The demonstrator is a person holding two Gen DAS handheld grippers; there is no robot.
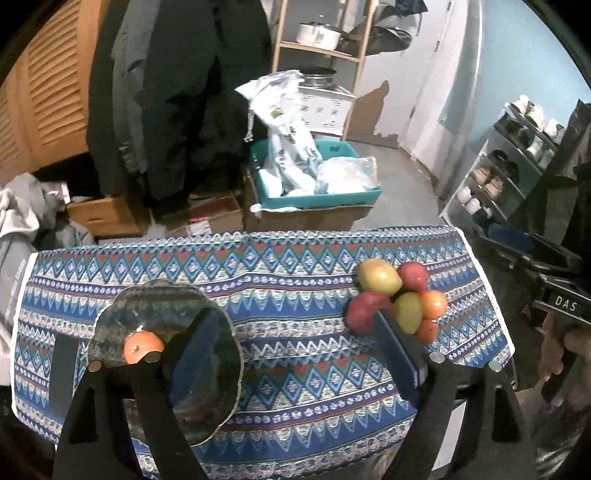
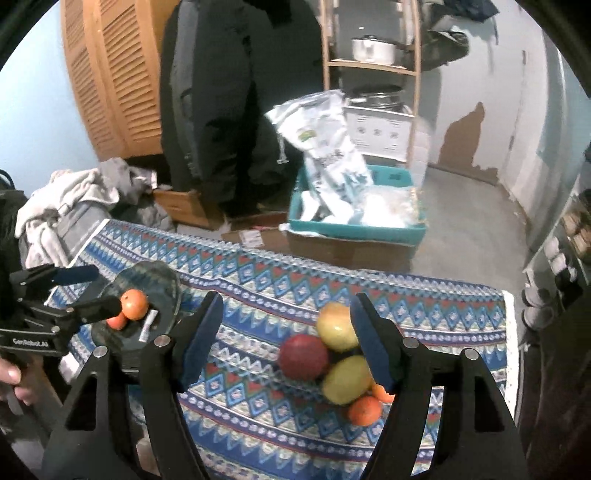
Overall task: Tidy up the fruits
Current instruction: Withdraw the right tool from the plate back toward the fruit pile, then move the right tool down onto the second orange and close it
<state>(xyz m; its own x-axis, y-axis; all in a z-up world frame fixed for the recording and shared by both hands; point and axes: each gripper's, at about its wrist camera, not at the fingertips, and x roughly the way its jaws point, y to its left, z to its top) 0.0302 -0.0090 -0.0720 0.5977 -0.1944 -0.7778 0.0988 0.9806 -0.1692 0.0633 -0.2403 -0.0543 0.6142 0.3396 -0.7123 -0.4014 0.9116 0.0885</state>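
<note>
A glass plate [image 1: 147,299] lies on the left of the patterned tablecloth [image 1: 280,280] and holds an orange fruit [image 1: 142,347]. A pile of fruit [image 1: 397,299] sits at the right: red apples, yellow-green fruits and small oranges. My left gripper [image 1: 295,317] is open and empty, above the cloth between plate and pile. In the right wrist view the plate [image 2: 162,284] holds two orange fruits [image 2: 133,303]. My right gripper [image 2: 286,314] is open and empty, just above the pile's red apple [image 2: 303,356] and yellow-green fruits [image 2: 347,380]. The left gripper [image 2: 96,291] hovers by the plate.
Behind the table stand a teal bin [image 1: 317,184] with plastic bags on cardboard boxes, dark hanging coats [image 1: 177,92], a wooden shelf with pots [image 1: 317,33] and a shoe rack [image 1: 506,166] at the right. A clothes heap [image 2: 74,199] lies at the left.
</note>
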